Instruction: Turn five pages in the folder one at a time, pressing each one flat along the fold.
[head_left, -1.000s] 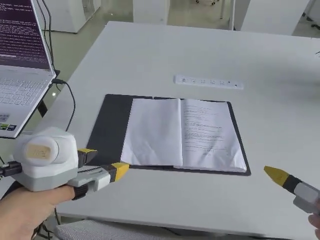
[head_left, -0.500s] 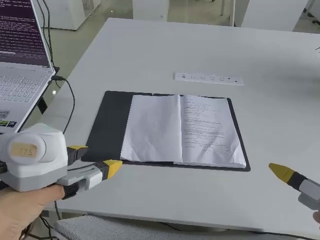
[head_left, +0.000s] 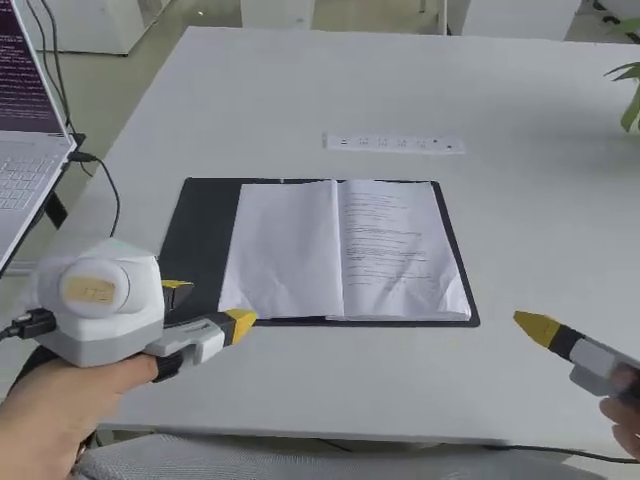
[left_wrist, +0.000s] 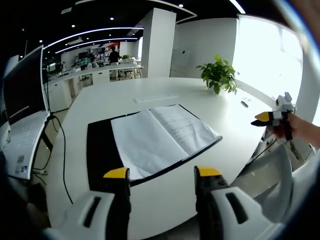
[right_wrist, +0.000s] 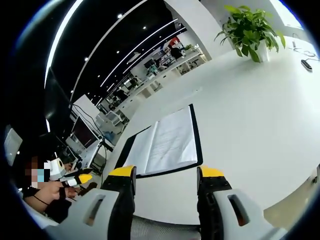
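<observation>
While the black folder (head_left: 205, 240) lies open and flat on the white bench (head_left: 300, 90), its left page (head_left: 285, 250) shows blank white and its right page (head_left: 395, 245) carries printed lines. The left claw (head_left: 209, 304) hovers just off the folder's near-left corner, jaws wide apart and empty. The right claw (right_wrist: 166, 171) also gapes empty, well apart from the near-right corner.
</observation>
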